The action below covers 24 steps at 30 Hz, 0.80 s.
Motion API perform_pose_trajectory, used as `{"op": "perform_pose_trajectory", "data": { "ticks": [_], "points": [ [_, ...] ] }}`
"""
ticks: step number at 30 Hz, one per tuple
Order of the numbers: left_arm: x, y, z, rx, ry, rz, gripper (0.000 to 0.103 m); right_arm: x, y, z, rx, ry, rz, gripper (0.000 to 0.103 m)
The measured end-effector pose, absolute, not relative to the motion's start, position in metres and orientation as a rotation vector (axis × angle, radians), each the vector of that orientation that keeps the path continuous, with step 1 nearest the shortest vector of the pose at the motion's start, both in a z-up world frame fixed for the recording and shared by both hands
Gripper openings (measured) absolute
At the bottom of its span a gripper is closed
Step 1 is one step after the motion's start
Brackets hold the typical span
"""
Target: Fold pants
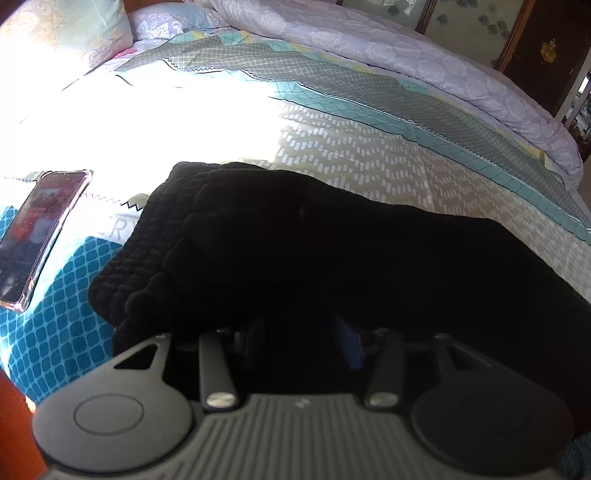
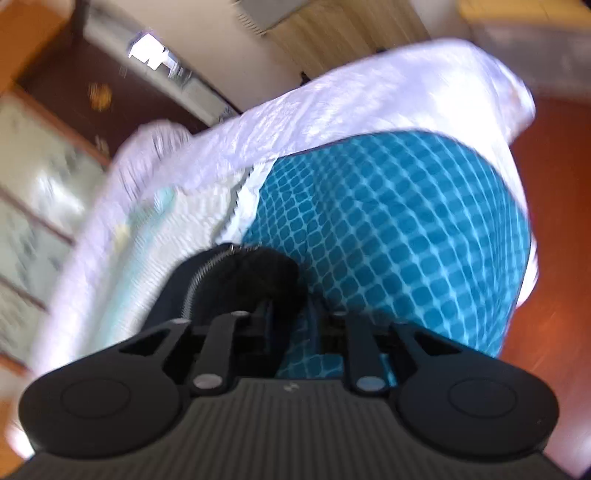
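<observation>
The black pants (image 1: 314, 251) lie on the bed in the left wrist view, their ribbed waistband at the left end, the fabric draped over my left gripper (image 1: 303, 328). Its blue fingers are mostly hidden under the cloth and stand close together on a fold of it. In the blurred right wrist view my right gripper (image 2: 291, 310) is shut on a bunched black part of the pants (image 2: 251, 273) with a zipper along its edge, held above the bed.
A phone (image 1: 35, 236) in a clear case lies on the bedsheet (image 1: 332, 155) at the left. Pillows (image 1: 74, 29) and a pale quilt (image 1: 406, 55) sit at the far side. In the right wrist view, teal patterned bedsheet (image 2: 388, 229), quilt (image 2: 332, 96), wooden floor (image 2: 554, 221).
</observation>
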<state>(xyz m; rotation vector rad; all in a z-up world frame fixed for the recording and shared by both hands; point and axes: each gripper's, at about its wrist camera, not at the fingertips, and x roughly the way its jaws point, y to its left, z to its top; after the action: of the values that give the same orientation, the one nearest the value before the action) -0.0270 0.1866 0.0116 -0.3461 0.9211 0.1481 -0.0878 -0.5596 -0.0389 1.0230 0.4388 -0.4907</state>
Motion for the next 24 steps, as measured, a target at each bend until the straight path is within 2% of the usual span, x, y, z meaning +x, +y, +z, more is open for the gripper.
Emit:
{"op": "perform_pose_trajectory", "data": {
  "ticks": [1, 2, 7, 11, 14, 15, 17, 19, 22, 23, 24],
  "points": [
    [-0.030, 0.186, 0.016, -0.362, 0.912, 0.132, 0.045, -0.097, -0.560, -0.037, 1.064, 0.405, -0.481, 0.048],
    [-0.033, 0.186, 0.019, -0.374, 0.900, 0.114, 0.045, -0.104, -0.558, -0.034, 1.073, 0.385, -0.475, 0.050],
    [-0.043, 0.178, 0.029, -0.405, 0.853, 0.031, 0.045, -0.110, -0.550, -0.038, 1.129, 0.400, -0.392, 0.050],
    [-0.035, 0.168, 0.007, -0.371, 0.930, 0.046, 0.043, -0.098, -0.544, -0.046, 1.151, 0.393, -0.392, 0.049],
    [-0.035, 0.165, 0.004, -0.341, 0.923, 0.055, 0.043, -0.091, -0.541, -0.043, 1.139, 0.380, -0.412, 0.049],
    [-0.033, 0.162, 0.005, -0.329, 0.926, 0.060, 0.043, -0.087, -0.540, -0.042, 1.118, 0.386, -0.416, 0.047],
    [-0.033, 0.159, 0.006, -0.307, 0.927, 0.066, 0.043, -0.083, -0.538, -0.041, 1.068, 0.414, -0.435, 0.026],
    [-0.032, 0.156, 0.007, -0.282, 0.930, 0.071, 0.042, -0.084, -0.541, -0.044, 1.087, 0.429, -0.436, 0.015],
    [-0.031, 0.151, 0.012, -0.272, 0.936, 0.078, 0.034, -0.093, -0.541, -0.035, 1.134, 0.395, -0.396, 0.013],
    [-0.033, 0.151, 0.014, -0.286, 0.932, 0.063, 0.025, -0.096, -0.537, -0.027, 1.124, 0.375, -0.369, 0.013],
    [-0.033, 0.151, 0.016, -0.302, 0.932, 0.051, 0.022, -0.096, -0.531, -0.016, 1.107, 0.359, -0.334, 0.013]
  ]
}}
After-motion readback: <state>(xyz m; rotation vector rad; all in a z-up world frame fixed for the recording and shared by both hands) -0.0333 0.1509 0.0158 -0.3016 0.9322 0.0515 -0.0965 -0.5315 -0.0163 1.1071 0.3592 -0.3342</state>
